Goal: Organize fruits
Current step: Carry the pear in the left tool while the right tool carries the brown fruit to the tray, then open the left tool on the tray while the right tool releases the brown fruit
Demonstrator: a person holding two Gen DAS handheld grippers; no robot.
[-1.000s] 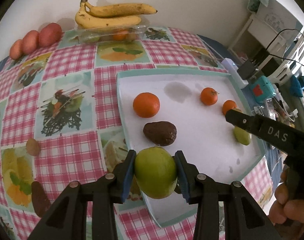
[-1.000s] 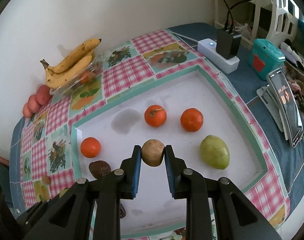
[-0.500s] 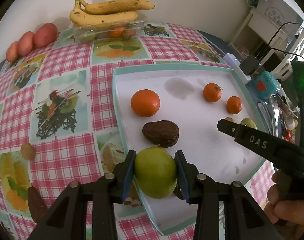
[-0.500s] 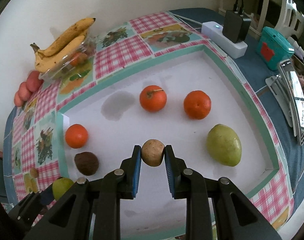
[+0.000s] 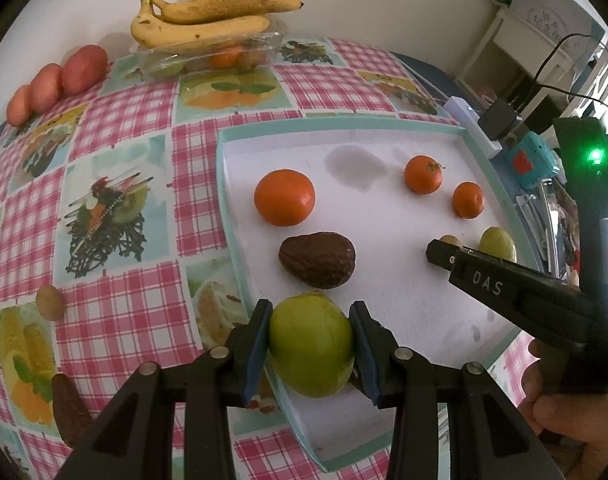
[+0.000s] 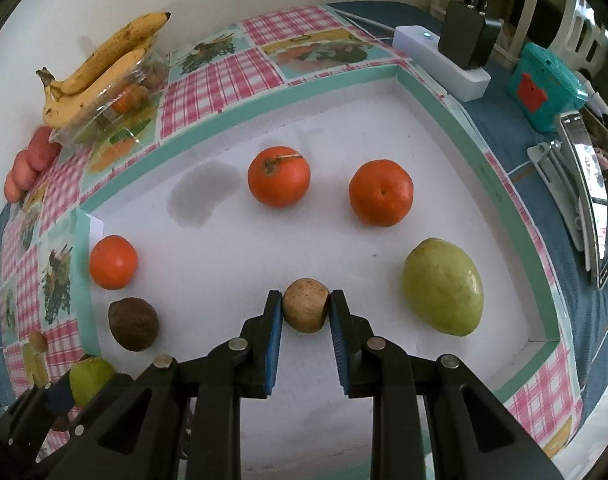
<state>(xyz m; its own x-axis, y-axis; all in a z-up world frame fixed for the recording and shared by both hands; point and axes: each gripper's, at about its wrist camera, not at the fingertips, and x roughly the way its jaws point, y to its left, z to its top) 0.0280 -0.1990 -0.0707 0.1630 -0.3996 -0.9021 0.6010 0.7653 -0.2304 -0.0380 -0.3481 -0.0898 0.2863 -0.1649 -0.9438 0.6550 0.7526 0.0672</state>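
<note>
My left gripper [image 5: 310,344] is shut on a green guava [image 5: 310,346], held over the near left edge of the white tray [image 5: 384,128]. My right gripper [image 6: 306,312] is shut on a small tan round fruit [image 6: 305,310], low over the tray's middle [image 6: 264,264]. On the tray lie three oranges [image 6: 279,176] [image 6: 381,193] [image 6: 113,262], a dark brown avocado [image 6: 133,323] and a second green guava [image 6: 443,286]. The right gripper also shows in the left wrist view [image 5: 444,246], beside that guava [image 5: 498,242].
Bananas [image 5: 208,20] lie on a clear box [image 5: 208,58] at the table's back. Red fruits [image 5: 56,82] sit back left. A small tan fruit [image 5: 50,302] and a dark fruit [image 5: 66,408] lie on the checked cloth. A power strip [image 6: 440,62], teal box [image 6: 546,88] and phone [image 6: 584,192] stand right.
Both grippers have moved forward over the tray with their fruits still held. The right gripper has come lower, so the tray fruits look larger.
</note>
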